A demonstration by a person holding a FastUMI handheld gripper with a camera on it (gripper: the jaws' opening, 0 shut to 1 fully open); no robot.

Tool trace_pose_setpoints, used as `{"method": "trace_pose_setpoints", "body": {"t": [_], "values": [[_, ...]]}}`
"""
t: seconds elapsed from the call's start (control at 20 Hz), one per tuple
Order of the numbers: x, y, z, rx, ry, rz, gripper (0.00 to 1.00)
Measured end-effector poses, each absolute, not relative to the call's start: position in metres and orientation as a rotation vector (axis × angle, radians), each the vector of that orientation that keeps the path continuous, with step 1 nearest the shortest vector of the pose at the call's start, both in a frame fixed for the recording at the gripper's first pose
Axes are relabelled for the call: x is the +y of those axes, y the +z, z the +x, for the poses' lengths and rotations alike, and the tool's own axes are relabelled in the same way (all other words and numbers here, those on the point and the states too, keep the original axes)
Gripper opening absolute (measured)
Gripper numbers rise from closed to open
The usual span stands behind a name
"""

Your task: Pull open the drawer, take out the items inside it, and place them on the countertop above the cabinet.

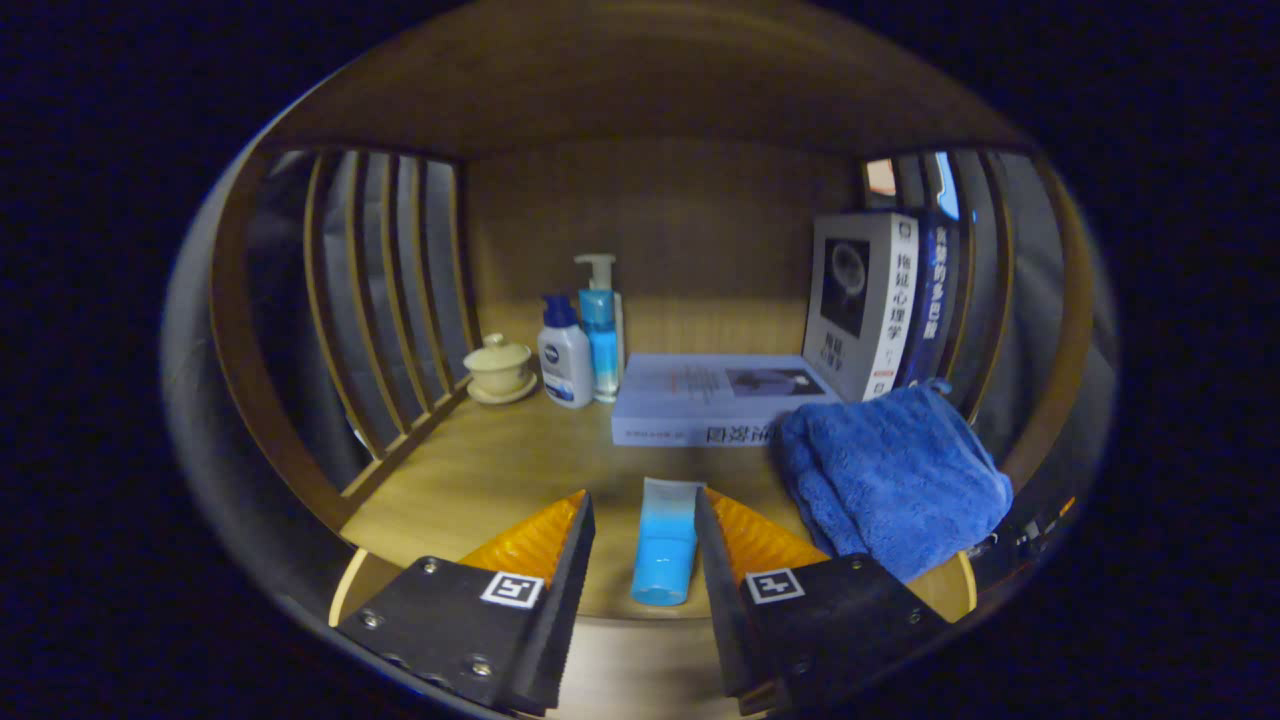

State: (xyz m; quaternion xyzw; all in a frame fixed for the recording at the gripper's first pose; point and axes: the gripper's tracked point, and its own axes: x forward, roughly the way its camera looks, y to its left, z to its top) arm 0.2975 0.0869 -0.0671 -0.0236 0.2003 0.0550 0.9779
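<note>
A blue tube (pixel 665 545) lies on the wooden countertop (pixel 470 470) near its front edge, cap end toward me. It sits between the fingers of my gripper (pixel 643 495), which stands open. The tube lies close along the right finger (pixel 745 540), and a clear gap separates it from the left finger (pixel 540 545). Neither the drawer nor the cabinet front shows from here.
A folded blue towel (pixel 890 480) lies just right of the tube. Beyond it a book (pixel 715 400) lies flat, with upright books (pixel 865 300) at the back right. Two pump bottles (pixel 580 345) and a lidded cup (pixel 497 368) stand at the back left. Slatted wooden sides close in both ends.
</note>
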Motion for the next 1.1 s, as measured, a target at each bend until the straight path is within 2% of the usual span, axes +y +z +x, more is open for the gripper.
{"method": "trace_pose_setpoints", "body": {"t": [0.25,0.6,1.1], "values": [[0.092,-0.038,0.27,0.253,0.147,-0.092,0.59],[0.079,-0.037,0.25,0.16,0.13,-0.033,0.59],[0.072,-0.064,0.248,0.143,0.148,0.004,0.59]]}}
